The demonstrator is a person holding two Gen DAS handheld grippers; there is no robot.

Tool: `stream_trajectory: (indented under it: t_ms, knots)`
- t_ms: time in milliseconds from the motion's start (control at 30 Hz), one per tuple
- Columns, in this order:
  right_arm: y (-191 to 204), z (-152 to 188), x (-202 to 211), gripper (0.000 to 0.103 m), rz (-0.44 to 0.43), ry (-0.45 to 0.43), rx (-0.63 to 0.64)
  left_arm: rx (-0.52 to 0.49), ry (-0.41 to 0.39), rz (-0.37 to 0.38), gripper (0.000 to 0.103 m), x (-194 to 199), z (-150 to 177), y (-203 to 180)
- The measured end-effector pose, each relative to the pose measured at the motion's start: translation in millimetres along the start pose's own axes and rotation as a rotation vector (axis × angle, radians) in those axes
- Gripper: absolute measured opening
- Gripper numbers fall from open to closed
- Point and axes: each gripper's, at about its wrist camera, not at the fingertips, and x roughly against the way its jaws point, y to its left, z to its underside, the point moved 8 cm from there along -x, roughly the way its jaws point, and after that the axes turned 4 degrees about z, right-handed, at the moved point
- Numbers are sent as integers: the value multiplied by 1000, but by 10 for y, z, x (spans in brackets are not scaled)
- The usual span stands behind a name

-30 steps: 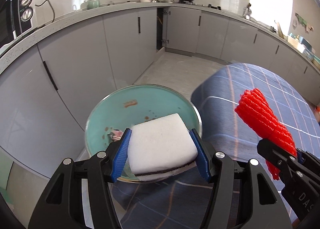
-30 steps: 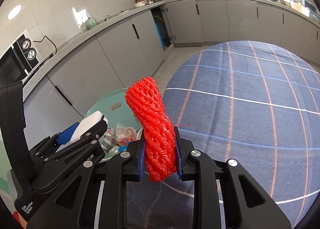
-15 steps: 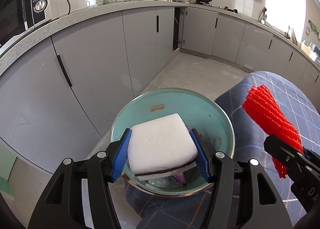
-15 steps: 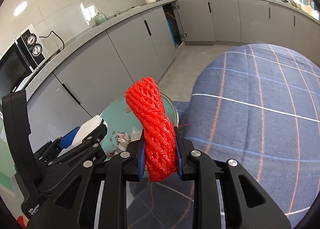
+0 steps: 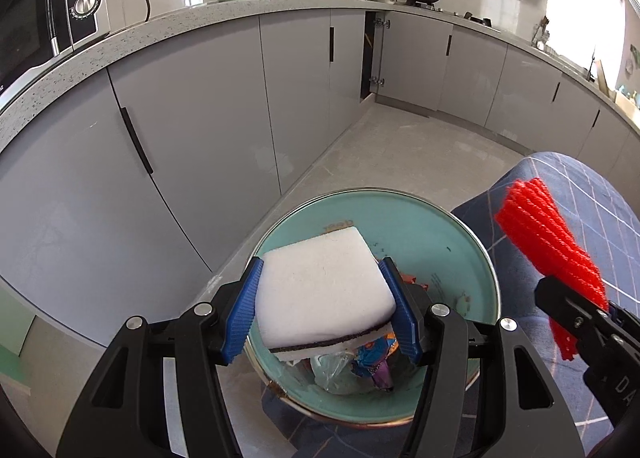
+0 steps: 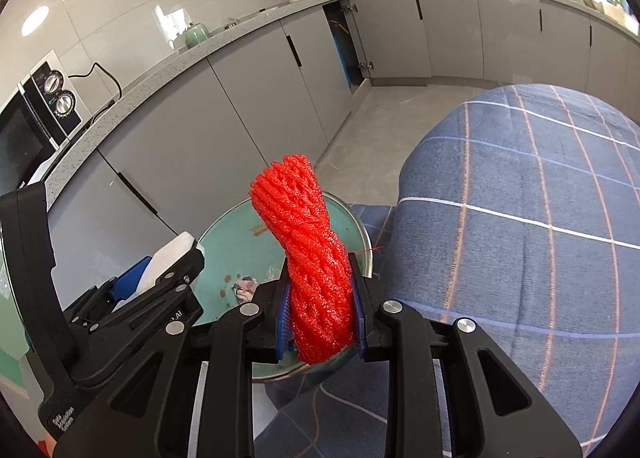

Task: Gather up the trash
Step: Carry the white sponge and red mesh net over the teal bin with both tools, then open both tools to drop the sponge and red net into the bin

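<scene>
My left gripper [image 5: 324,312] is shut on a white sponge [image 5: 322,288] with a dark underside, holding it right above a round teal bin [image 5: 448,242]. Wrappers and a crumpled bag [image 5: 352,368] lie inside the bin. A twisted red foam net [image 6: 310,254] is clamped between the blue pads of my right gripper [image 6: 320,314], which hangs over the bin's right rim [image 6: 362,230]. The left wrist view shows the same net [image 5: 548,246] at the right, beside the bin. The left gripper [image 6: 132,298] shows at the left of the right wrist view.
A table under a blue checked cloth [image 6: 520,218] stands right of the bin. Grey kitchen cabinets [image 5: 192,130] run along the left and back, with a microwave [image 5: 52,22] on the counter. One cabinet door [image 5: 370,54] at the back stands ajar. Grey floor [image 5: 400,154] lies between.
Both grippers have travelled left, off the table and over the bin. The bin now sits under them and shows more of its trash. Both grips are unchanged.
</scene>
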Motion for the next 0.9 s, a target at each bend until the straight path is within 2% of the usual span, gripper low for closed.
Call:
stream_trajectory:
  t_ms: [900]
  knots:
    - [117,-3,-618,27,20,102,-1,6,87,0,58,-489,57,108]
